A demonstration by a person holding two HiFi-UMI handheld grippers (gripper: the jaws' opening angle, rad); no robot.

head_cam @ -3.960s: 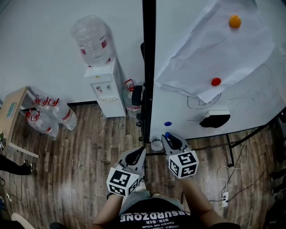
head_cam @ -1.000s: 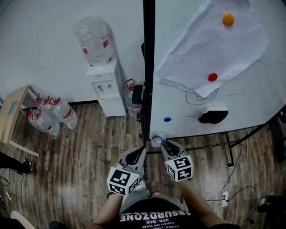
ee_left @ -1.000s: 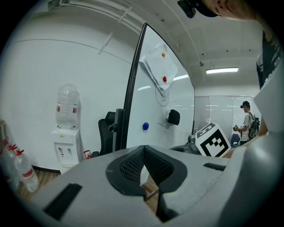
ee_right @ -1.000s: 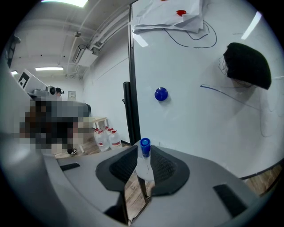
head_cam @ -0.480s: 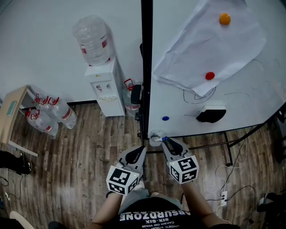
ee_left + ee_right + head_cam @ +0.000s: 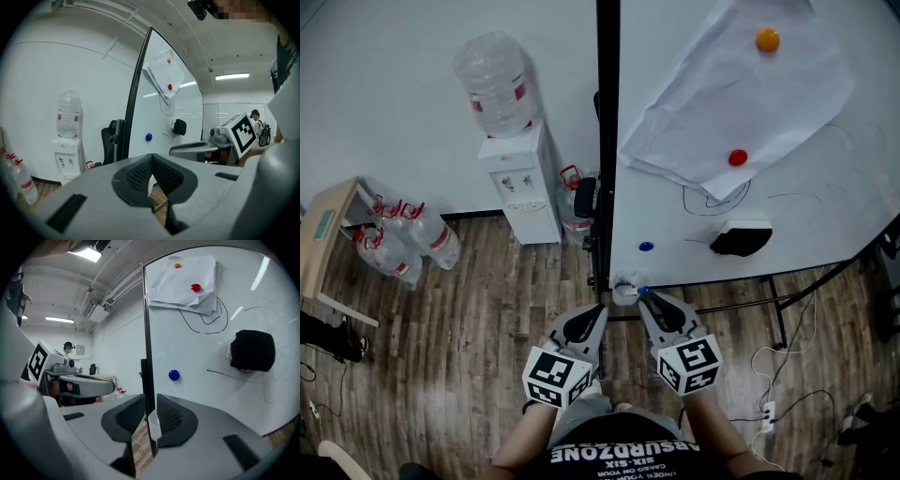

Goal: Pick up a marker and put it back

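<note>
an office or meeting room. a large whiteboard (image 6: 694, 216) on a stand carries pen scribbles, round magnets (image 6: 737, 157) and a sheet of paper (image 6: 722, 103). a water cooler (image 6: 520, 183) stands against the plain white wall, with spare water bottles (image 6: 408, 242) on the wood-look floor (image 6: 478, 328) beside it. a black desk chair (image 6: 108, 140) sits by the board, and strip lights (image 6: 233, 75) run along the ceiling.

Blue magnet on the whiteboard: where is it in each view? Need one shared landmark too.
Head view: blue magnet low on the whiteboard, near its left edge.
Left gripper view: about mid-picture, just right of the board's dark frame.
Right gripper view: centre, right of the frame.
Shared landmark: the black eraser, to the magnet's right in all three.
</note>
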